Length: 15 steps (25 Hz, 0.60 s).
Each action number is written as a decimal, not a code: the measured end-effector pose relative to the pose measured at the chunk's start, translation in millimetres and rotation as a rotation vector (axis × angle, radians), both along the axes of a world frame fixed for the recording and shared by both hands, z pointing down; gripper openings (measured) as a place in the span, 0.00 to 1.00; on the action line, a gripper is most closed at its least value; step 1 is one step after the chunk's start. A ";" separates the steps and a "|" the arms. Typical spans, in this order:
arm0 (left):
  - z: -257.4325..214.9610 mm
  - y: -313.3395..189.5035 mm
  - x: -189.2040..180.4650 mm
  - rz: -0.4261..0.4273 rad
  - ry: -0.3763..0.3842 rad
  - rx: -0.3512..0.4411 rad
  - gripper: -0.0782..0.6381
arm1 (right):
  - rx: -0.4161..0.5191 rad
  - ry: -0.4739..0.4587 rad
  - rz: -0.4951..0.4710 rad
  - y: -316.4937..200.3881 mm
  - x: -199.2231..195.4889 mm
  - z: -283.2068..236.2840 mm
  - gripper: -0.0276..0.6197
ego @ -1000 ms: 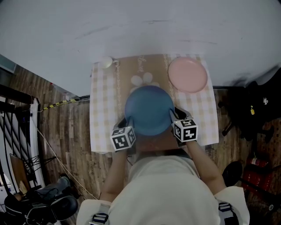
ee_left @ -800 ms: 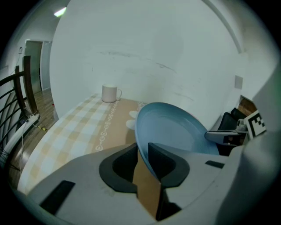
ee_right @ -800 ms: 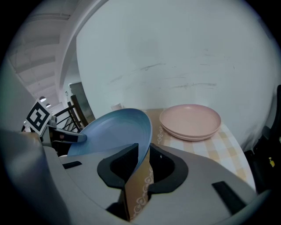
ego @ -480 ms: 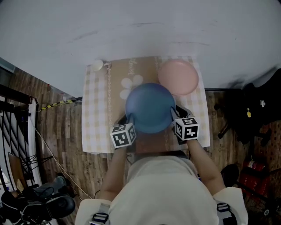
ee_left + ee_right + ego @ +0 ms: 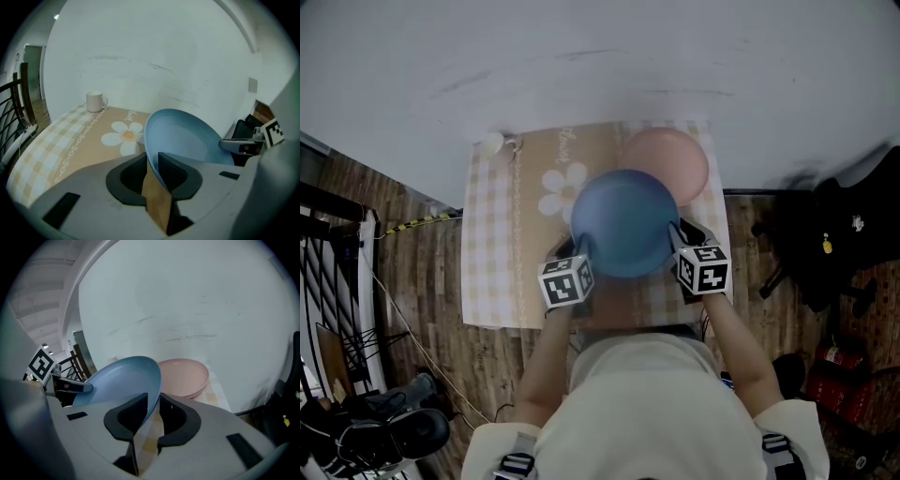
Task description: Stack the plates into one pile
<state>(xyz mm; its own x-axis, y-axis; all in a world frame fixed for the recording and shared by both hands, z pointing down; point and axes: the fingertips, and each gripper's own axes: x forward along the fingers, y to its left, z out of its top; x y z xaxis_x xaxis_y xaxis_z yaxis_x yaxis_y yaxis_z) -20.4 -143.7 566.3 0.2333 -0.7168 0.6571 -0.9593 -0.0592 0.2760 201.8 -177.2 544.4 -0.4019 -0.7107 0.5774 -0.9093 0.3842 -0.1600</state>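
tabletop (image 5: 492, 272): checked cloth covers it, with a tan runner (image 5: 534, 234) down the middle. The runner has a white daisy print (image 5: 561, 189) left of centre.
blue plate (image 5: 623, 223): the task's thing. It sits over the middle of the tabletop, carried between both grippers and clear of the cloth. Seen from the head view, its far-right edge overlaps the near-left edge of the pink plate. Can't tell if the two touch.
pink plate (image 5: 675, 159): lies flat at the far right of the tabletop, partly hidden behind the blue plate.
left gripper (image 5: 151, 161): grips the blue plate's left rim. The fingers are part-way apart and closed onto the rim, one each side of it. The plate rises tilted from between them.
right gripper (image 5: 153, 408): grips the right rim the same way, the fingers pinching the plate's edge with nothing else between them.
mug (image 5: 492, 143): white, upright at the far-left corner, well apart from both plates.
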 end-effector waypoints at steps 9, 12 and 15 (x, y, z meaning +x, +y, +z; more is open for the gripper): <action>-0.2 -16.6 37.3 0.014 -0.014 0.004 0.20 | 0.016 0.001 0.002 -13.6 37.4 -3.7 0.15; 0.2 -22.5 47.3 0.020 -0.017 0.005 0.20 | 0.017 -0.002 0.005 -17.4 47.7 -3.9 0.15; -0.7 -28.4 57.5 0.027 -0.022 0.008 0.20 | 0.018 -0.003 0.006 -21.2 57.8 -4.1 0.15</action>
<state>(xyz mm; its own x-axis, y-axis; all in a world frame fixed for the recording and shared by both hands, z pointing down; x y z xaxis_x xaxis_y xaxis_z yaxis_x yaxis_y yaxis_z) 37.1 -172.1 565.7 0.2381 -0.7156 0.6566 -0.9633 -0.0877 0.2538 259.6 -198.5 540.3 -0.3998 -0.7234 0.5630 -0.9109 0.3819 -0.1562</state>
